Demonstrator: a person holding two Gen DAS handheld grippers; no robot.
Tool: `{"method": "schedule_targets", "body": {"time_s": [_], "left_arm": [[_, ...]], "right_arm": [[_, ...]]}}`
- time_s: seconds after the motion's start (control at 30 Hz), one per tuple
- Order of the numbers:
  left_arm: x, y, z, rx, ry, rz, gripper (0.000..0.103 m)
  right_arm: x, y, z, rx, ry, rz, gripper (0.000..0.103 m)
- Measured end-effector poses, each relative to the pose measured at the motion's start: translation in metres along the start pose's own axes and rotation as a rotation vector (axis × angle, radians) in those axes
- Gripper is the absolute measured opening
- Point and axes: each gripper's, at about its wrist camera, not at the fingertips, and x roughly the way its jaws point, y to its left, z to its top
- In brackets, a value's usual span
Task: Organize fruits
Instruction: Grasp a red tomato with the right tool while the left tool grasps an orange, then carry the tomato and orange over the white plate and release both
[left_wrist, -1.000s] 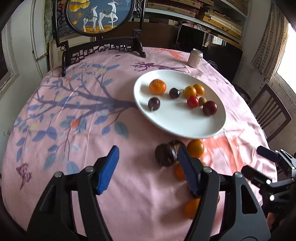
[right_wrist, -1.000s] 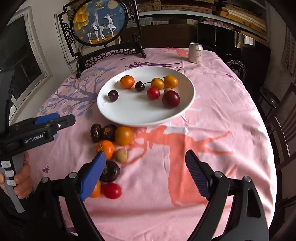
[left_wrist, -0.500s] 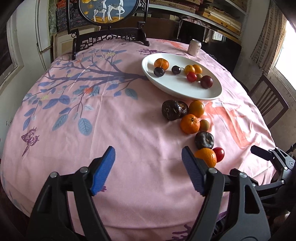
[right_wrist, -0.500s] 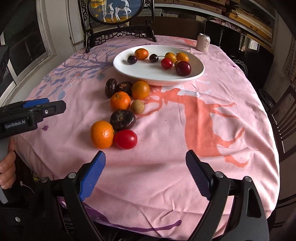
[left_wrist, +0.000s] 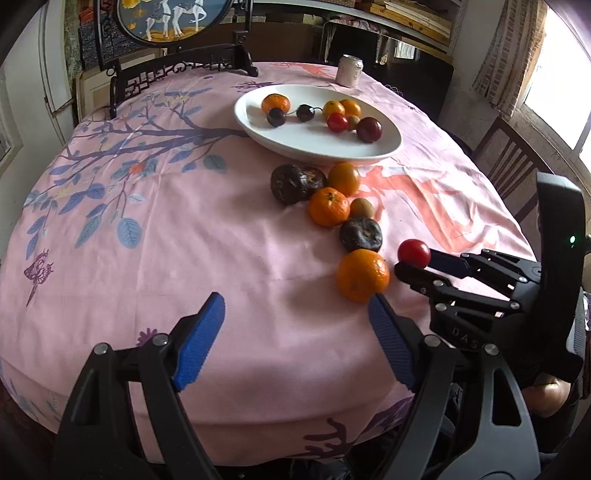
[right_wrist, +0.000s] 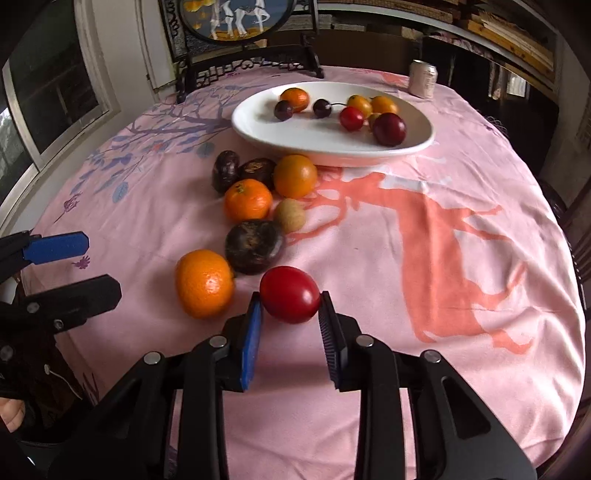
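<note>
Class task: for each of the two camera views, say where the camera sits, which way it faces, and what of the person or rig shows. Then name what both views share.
Left wrist: on the left gripper, facing down across the table; jaws open, right gripper at right.
Right wrist: on the right gripper, facing down; jaws have just been closing around the red fruit.
Shared: white plate, nearest orange, can.

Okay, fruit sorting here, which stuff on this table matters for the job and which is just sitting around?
Part of the job:
- red fruit, pinched in the right tool, whose jaws have just closed on it
- loose oranges and dark fruits on the cloth, such as the nearest orange
- white plate already holding fruit
- left tool, open

Just lying about:
- drink can
- framed deer picture
</note>
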Motion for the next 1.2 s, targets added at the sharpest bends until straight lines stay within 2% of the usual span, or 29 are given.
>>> {"method": "schedule_targets", "body": {"time_s": [0.17,0.33,0.37,0.43,0.47,0.73,1.0,1.2], "left_arm": [[0.023,-0.029,0.006,0.047,0.044,-0.023,0.082],[0.046,-0.052,0.012,0.069,0.079,-0.005,0.082],[0.05,-0.054,0.013,0.068,0.085,0.002,0.078],[0.058,-0.056,0.014,0.066,0.104,0.015,0.05],[0.061,-0.056,0.014,0.061,0.122,0.012,0.041],[0.033,-0.046,0.016,0.037,0.033,-0.001,0.04],[0.0,-0.012,0.025,-0.012,-0.046,0.026,0.04],[-0.013,0.017,0.056,-0.035,-0.096,0.071,0.04]], "right_arm": [[-0.026,-0.037,-0.013,0.083,-0.037,-0.044,0.031],[-0.03,-0.054,-0.023,0.117,-0.045,-0.01,0.031],[-0.03,-0.056,-0.024,0.12,-0.045,-0.001,0.031],[-0.029,-0.057,-0.027,0.122,-0.045,0.012,0.031],[-0.029,-0.057,-0.027,0.123,-0.045,0.017,0.031],[-0.025,-0.055,-0.027,0.133,-0.04,0.052,0.031],[-0.025,-0.035,-0.015,0.113,-0.044,0.065,0.031],[-0.024,-0.027,0.011,0.103,-0.051,0.074,0.031]]}}
